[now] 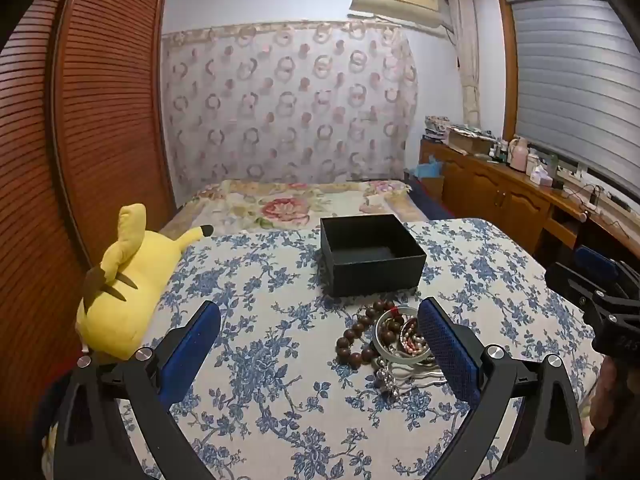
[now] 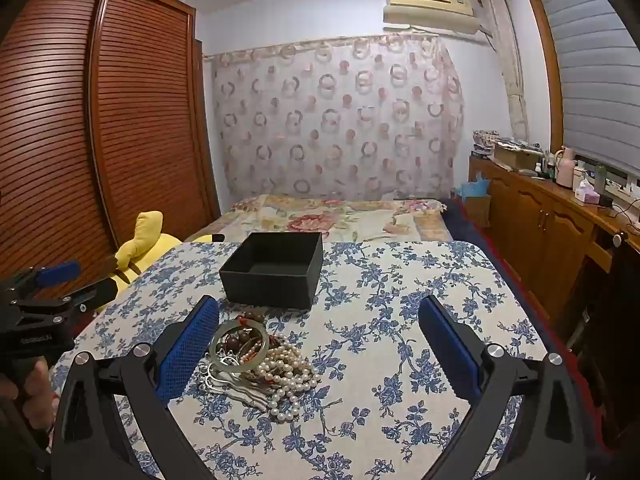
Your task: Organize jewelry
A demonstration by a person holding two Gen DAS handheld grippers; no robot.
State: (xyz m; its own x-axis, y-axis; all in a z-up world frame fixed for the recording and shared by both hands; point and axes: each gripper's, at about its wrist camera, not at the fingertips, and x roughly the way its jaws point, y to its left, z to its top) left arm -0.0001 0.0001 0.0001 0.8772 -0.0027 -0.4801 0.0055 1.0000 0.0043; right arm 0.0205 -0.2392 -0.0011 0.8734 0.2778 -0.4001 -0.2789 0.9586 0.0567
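A pile of jewelry [image 1: 394, 344] lies on the blue-flowered tablecloth [image 1: 260, 280]. It holds a brown wooden bead bracelet [image 1: 352, 340], a pale bangle [image 2: 240, 348], a pearl necklace [image 2: 292, 376] and silver pieces. Just behind it stands an open black box [image 1: 372, 256], also in the right wrist view [image 2: 276, 272], with nothing seen inside. My left gripper [image 1: 320, 308] is open above the cloth; its right finger hides the pile's edge. My right gripper [image 2: 320, 306] is open too, with the pile beside its left finger. Neither gripper touches the jewelry.
A yellow plush toy [image 1: 128, 280] lies at the table's left edge. Beyond the table is a bed [image 1: 296, 200] with a flowered cover. A slatted wooden wardrobe [image 1: 100, 120] fills the left; a wooden sideboard [image 2: 560, 216] with bottles runs along the right.
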